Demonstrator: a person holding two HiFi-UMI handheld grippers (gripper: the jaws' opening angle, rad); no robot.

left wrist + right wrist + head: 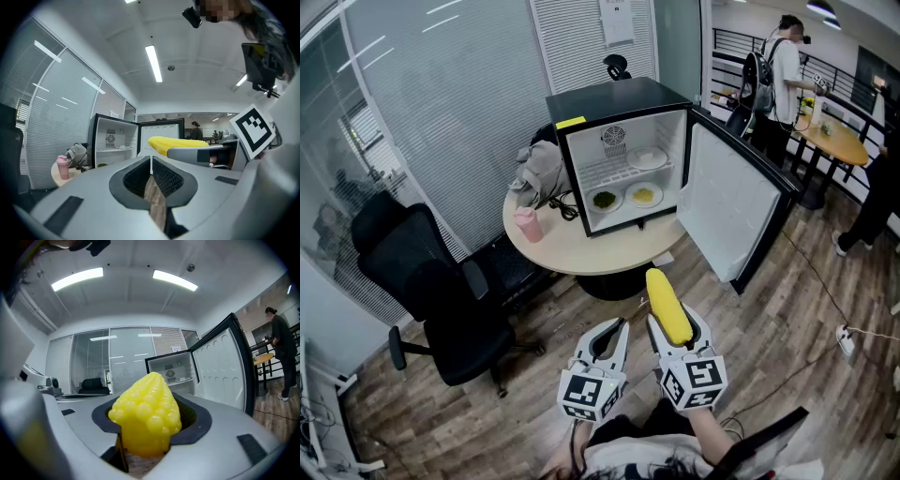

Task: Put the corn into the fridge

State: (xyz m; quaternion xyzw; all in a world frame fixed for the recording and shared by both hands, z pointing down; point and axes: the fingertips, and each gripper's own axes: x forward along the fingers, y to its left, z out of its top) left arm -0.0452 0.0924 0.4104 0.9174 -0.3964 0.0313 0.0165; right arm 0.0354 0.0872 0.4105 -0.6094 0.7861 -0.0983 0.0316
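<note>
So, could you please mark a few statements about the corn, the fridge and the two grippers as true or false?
1. The right gripper is closed on the corn. True.
2. The fridge has its door shut. False: the door stands wide open.
3. The left gripper has its jaws together with nothing between them. True.
4. The pink bottle stands inside the fridge. False: it stands on the round table, left of the fridge in the head view.
</note>
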